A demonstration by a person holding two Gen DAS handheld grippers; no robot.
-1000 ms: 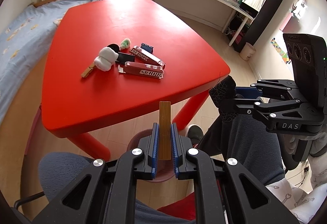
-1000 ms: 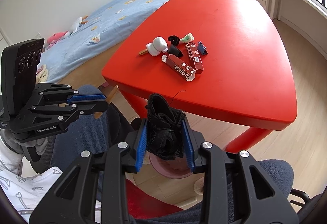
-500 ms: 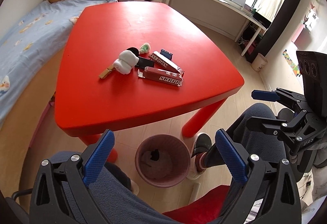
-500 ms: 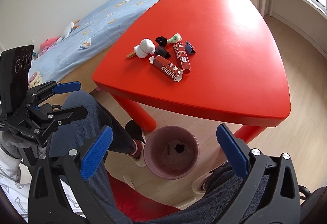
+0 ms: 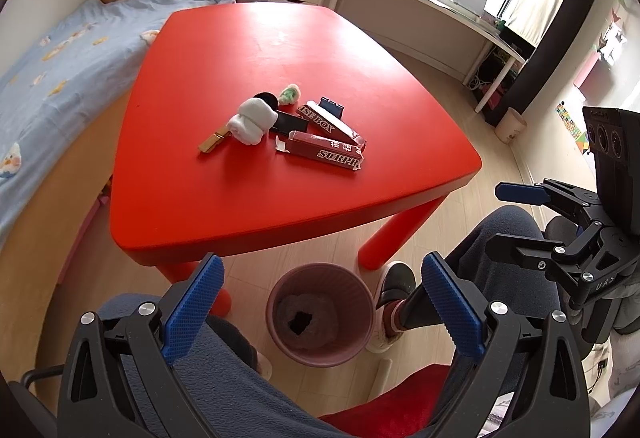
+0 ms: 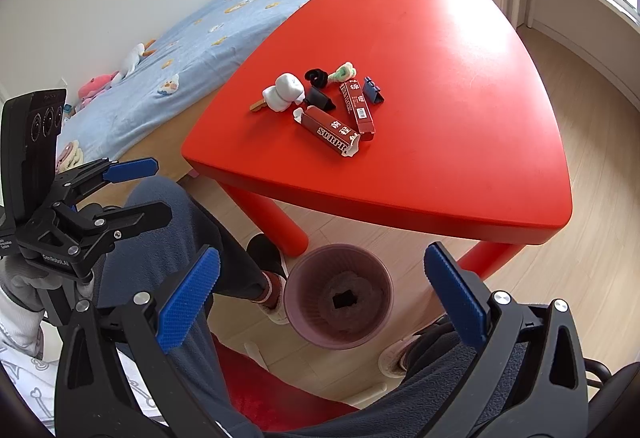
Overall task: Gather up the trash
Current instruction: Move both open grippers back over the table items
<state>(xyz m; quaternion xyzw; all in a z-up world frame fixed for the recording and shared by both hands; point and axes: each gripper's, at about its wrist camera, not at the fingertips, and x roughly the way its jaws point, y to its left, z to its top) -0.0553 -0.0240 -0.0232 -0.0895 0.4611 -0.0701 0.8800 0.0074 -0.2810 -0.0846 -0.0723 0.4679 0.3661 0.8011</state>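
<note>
Ahead of me the red bench (image 5: 280,50) carries the remaining trash: SURPRISE box (image 5: 326,152), white wad (image 5: 252,120), clothespin (image 5: 214,142). The pink bin (image 5: 320,312) sits below my left gripper (image 5: 320,312) and right gripper (image 6: 320,298), both released and empty; I should reach up and forward, one piece each

Both wrist cameras look steeply down from close above the pink bin (image 5: 320,312) (image 6: 339,296), sharing it and the red table (image 5: 248,50) (image 6: 420,38) beyond.

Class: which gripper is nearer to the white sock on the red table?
Left, narrowly. The left gripper hangs over the bin on the white sock's side; the right gripper hangs beside it, farther across.
</note>
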